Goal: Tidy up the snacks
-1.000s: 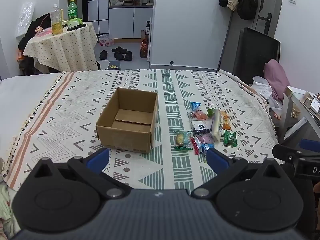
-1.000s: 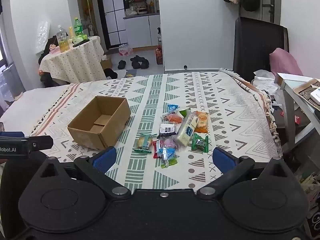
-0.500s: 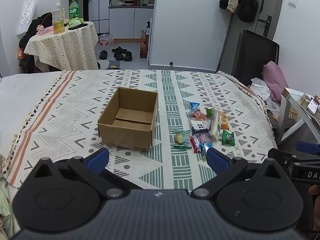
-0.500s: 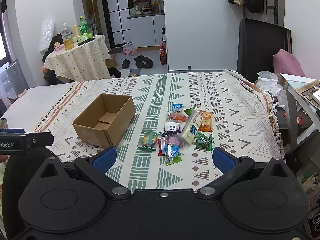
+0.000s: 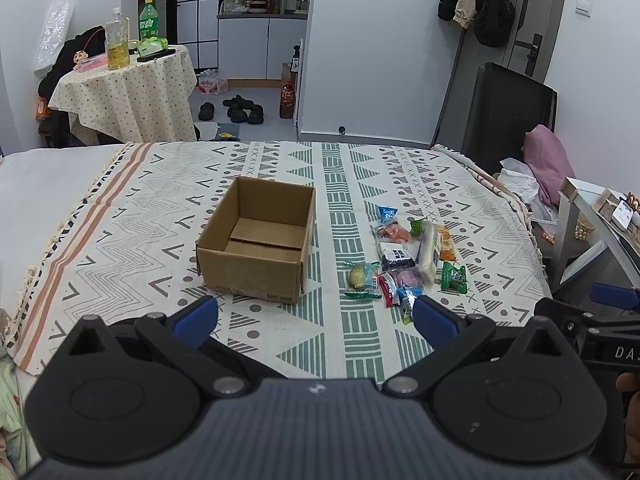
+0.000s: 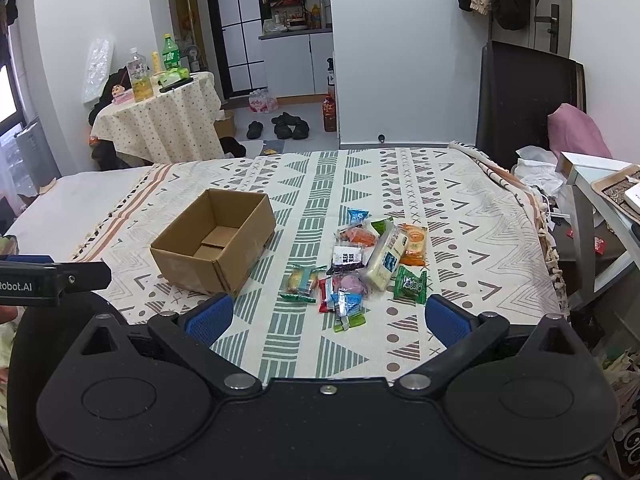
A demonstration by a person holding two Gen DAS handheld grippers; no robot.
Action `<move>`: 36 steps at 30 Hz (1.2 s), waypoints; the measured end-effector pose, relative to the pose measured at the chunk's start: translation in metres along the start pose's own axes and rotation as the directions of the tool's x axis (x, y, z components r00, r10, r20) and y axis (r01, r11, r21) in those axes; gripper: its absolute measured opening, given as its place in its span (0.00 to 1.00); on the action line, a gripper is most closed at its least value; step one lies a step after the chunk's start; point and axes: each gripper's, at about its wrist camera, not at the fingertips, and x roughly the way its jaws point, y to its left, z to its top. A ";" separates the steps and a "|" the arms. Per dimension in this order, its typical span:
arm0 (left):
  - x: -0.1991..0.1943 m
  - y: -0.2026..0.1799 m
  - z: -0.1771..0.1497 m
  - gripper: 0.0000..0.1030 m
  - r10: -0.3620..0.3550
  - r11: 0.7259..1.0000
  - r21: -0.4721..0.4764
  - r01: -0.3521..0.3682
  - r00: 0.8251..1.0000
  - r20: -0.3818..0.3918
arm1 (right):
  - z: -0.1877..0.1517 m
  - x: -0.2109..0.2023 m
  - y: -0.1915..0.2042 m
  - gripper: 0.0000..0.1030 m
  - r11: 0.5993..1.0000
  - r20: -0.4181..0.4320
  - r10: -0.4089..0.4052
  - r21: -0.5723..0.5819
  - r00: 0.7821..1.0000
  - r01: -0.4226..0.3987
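An open, empty cardboard box (image 5: 256, 240) (image 6: 214, 244) stands on the patterned bedspread (image 5: 160, 216) (image 6: 460, 216). To its right lies a cluster of several wrapped snacks (image 5: 404, 258) (image 6: 360, 264), among them a long white pack (image 6: 386, 258), a green pack (image 6: 409, 285) and an orange pack (image 6: 414, 239). My left gripper (image 5: 314, 318) is open and empty, held back near the bed's front edge. My right gripper (image 6: 328, 320) is open and empty, just short of the snacks.
A round table (image 5: 128, 92) with bottles stands at the back left, shoes (image 5: 238, 108) lie on the floor beyond the bed. A black chair (image 5: 508, 112) and a side table (image 5: 592, 216) with clutter stand to the right of the bed.
Both grippers have drawn back and risen a little, so the box and snacks look slightly farther away. Nothing on the bed has moved.
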 end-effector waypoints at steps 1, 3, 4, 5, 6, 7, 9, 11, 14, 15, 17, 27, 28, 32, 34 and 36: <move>0.000 0.000 0.000 1.00 -0.001 1.000 0.000 0.001 1.000 -0.001 | 0.000 0.000 0.000 1.00 1.000 -0.001 0.002 0.003 1.000 -0.002; 0.000 0.000 0.000 1.00 -0.003 1.000 0.002 0.003 1.000 -0.003 | 0.000 0.000 -0.001 1.00 1.000 -0.003 0.005 0.008 1.000 -0.005; -0.001 -0.001 0.000 1.00 -0.003 1.000 0.003 0.003 1.000 -0.004 | 0.000 0.000 -0.001 1.00 1.000 -0.003 0.005 0.006 1.000 -0.005; -0.001 -0.002 0.000 1.00 0.000 1.000 0.003 0.000 1.000 -0.003 | 0.000 0.000 -0.001 1.00 1.000 -0.002 0.005 0.004 1.000 -0.005; -0.001 -0.002 0.000 1.00 0.000 1.000 0.004 0.000 1.000 -0.003 | 0.000 0.000 -0.001 1.00 1.000 -0.002 0.005 0.001 1.000 -0.005; -0.001 -0.003 0.000 1.00 0.000 1.000 0.004 0.000 1.000 -0.004 | 0.000 0.000 -0.002 1.00 1.000 -0.002 0.006 -0.001 1.000 -0.006; -0.001 -0.003 0.000 1.00 0.000 1.000 0.004 0.000 1.000 -0.004 | -0.001 0.000 -0.001 1.00 1.000 -0.001 0.007 -0.002 1.000 -0.007; -0.001 -0.002 0.000 1.00 -0.001 1.000 0.004 0.001 1.000 -0.002 | -0.002 0.000 0.000 1.00 1.000 -0.003 0.007 -0.004 1.000 -0.007; -0.001 -0.003 0.000 1.00 -0.001 1.000 0.002 0.001 1.000 -0.002 | -0.002 0.001 0.001 1.00 1.000 -0.003 0.011 -0.005 1.000 -0.011; -0.001 -0.003 0.000 1.00 -0.003 1.000 0.002 0.003 1.000 -0.003 | -0.003 0.000 0.002 1.00 1.000 -0.002 0.012 -0.007 1.000 -0.012; -0.001 -0.003 0.000 1.00 -0.001 1.000 0.001 0.001 1.000 -0.004 | -0.003 0.000 0.002 1.00 1.000 -0.002 0.011 -0.006 1.000 -0.011; 0.000 -0.003 0.001 1.00 -0.005 1.000 0.005 0.005 1.000 -0.010 | -0.002 0.000 -0.001 1.00 1.000 -0.004 0.005 -0.006 1.000 -0.005; 0.000 -0.003 0.001 1.00 -0.005 1.000 0.006 0.005 1.000 -0.009 | -0.002 0.000 -0.001 1.00 1.000 -0.004 0.005 -0.006 1.000 -0.005; 0.000 -0.002 0.001 1.00 -0.005 1.000 0.006 0.005 1.000 -0.010 | -0.002 0.000 0.000 1.00 1.000 -0.005 0.005 -0.006 1.000 -0.005; 0.000 -0.002 0.001 1.00 -0.007 1.000 0.007 0.007 1.000 -0.009 | -0.002 0.000 -0.002 1.00 1.000 -0.007 0.005 -0.002 1.000 -0.005; 0.001 -0.002 0.000 1.00 -0.008 1.000 0.008 0.008 1.000 -0.009 | -0.002 0.000 -0.004 1.00 1.000 -0.008 0.003 0.001 1.000 -0.003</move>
